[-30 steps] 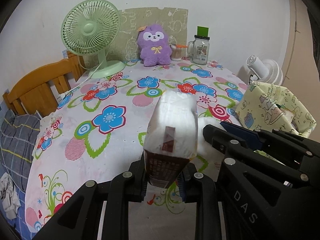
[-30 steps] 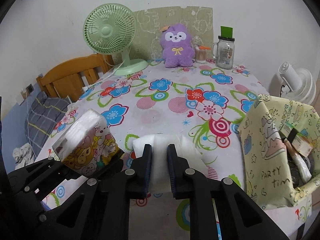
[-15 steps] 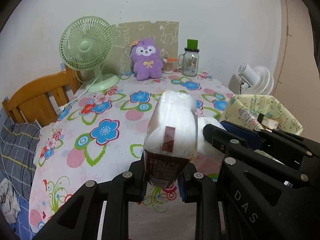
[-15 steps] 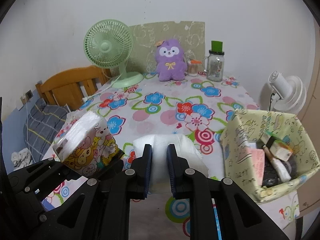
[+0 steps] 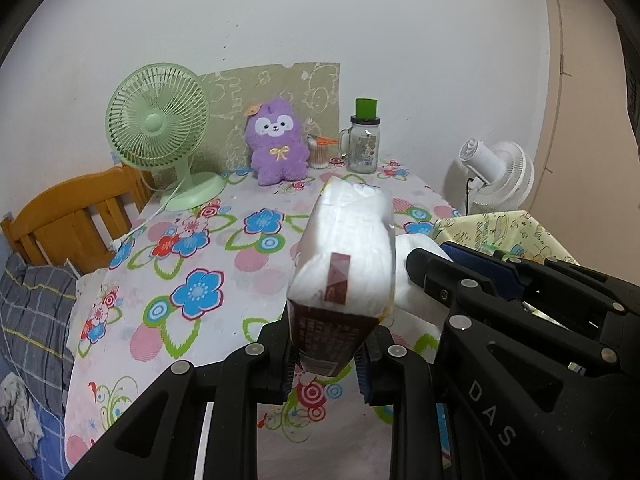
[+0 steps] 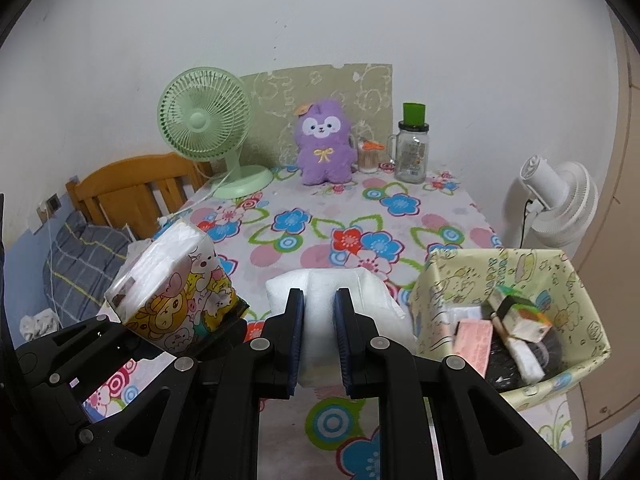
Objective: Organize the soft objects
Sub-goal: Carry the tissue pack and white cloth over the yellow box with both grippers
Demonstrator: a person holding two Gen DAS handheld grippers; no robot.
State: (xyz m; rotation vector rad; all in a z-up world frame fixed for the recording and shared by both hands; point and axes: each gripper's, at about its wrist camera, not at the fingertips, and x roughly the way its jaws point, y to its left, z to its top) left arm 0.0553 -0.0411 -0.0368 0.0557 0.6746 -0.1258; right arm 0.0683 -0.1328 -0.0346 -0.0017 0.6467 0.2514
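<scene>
Two grippers, each loaded and raised above the flowered table (image 6: 352, 216): left gripper (image 5: 326, 364) pinching the lower end of a tissue pack (image 5: 344, 256), printed with cartoon animals on one side; right gripper (image 6: 319, 344) pressed onto a white soft packet (image 6: 320, 292), squeezing it narrow between the pads. Just right of both, an open paper-lined box (image 6: 452, 276), already holding a pink pack, a small carton and perhaps a dark bundle, hard to make out. Farther back, a purple plush toy (image 6: 325, 144) by the wall, apart from the box, between a green fan (image 6: 204, 120) and a glass jar (image 6: 412, 152). Likely midway: some stowed, two in hand, plush possibly left.
</scene>
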